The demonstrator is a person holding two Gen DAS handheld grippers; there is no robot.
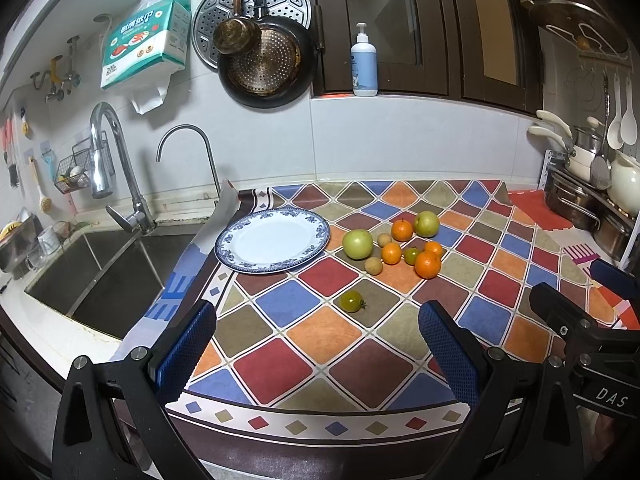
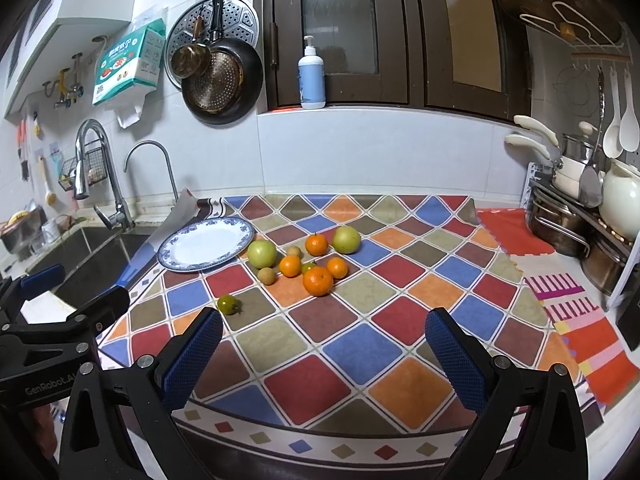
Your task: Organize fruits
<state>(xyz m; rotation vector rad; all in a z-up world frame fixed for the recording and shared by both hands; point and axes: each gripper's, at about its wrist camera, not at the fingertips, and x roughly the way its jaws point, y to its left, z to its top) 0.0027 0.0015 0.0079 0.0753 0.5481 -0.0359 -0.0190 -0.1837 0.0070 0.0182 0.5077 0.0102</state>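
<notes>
Left tool: spread wide, empty, above bench front edge.
Right tool: spread wide, empty.
Small green-yellow tomato: alone, nearest tools.
Oranges and green apples: clustered mid-bench.
Blue-rimmed white plate: bare, left of cluster.

Left tongs read "GenRobot.AI" (right tongs: "DAS")

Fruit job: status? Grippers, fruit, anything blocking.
Left gripper open, empty. Right gripper open, empty. Plate bare; fruit cluster beside it on the mat, one small green tomato apart, nearer. Nothing blocking.
</notes>
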